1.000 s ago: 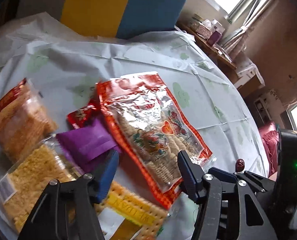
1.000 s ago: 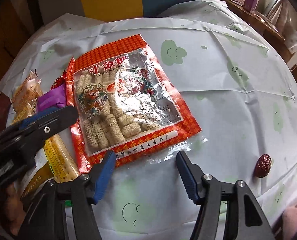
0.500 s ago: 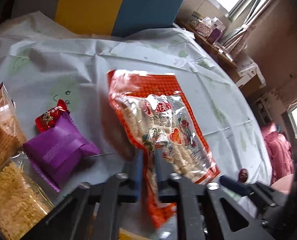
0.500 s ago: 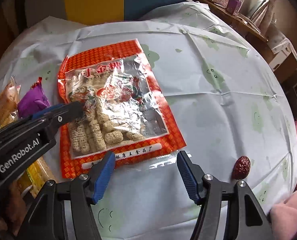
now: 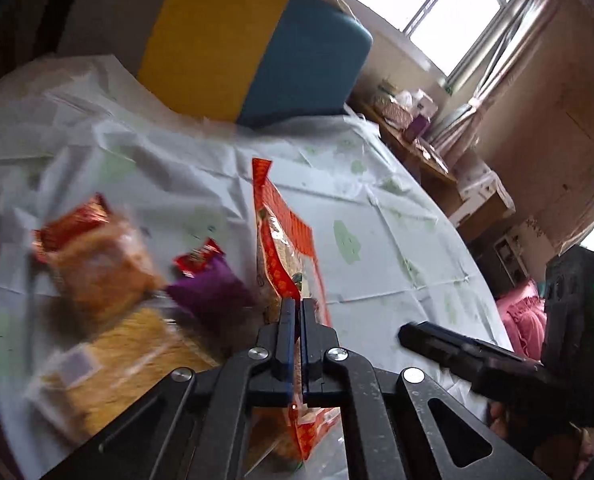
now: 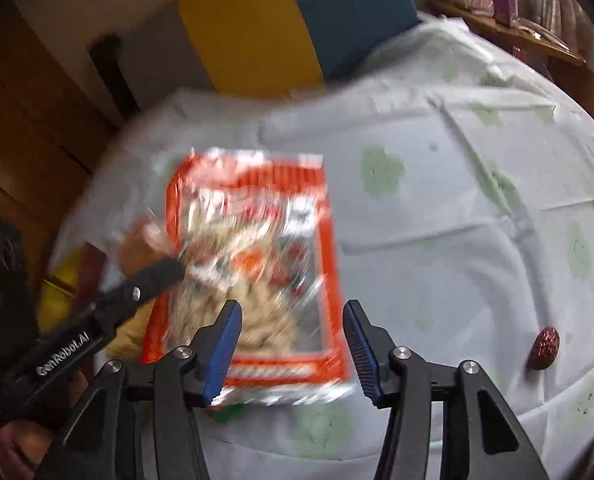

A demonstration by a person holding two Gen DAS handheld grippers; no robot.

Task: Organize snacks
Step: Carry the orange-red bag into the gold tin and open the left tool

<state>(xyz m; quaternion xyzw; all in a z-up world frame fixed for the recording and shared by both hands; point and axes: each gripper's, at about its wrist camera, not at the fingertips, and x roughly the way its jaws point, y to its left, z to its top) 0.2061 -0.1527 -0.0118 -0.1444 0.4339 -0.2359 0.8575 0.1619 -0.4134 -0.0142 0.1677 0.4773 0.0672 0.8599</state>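
a large red-edged snack bag (image 5: 285, 264) of pale puffed sticks is pinched edge-on between the closed jaws of the left gripper (image 5: 295, 308), its far end raised over the table (image 5: 377, 240). the right gripper (image 6: 293, 340) hovers just in front of the same bag with its blue-padded jaws spread open, holding nothing. left of the bag lie a purple packet (image 5: 213, 294), a small red packet (image 5: 197, 260) and two orange snack bags (image 5: 97, 260); a dark red candy (image 6: 544, 348) sits well apart on the right.

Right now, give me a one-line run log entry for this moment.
left tool: shut on red snack bag, bag lifted | right tool: open, holding nothing | red date: on tablecloth
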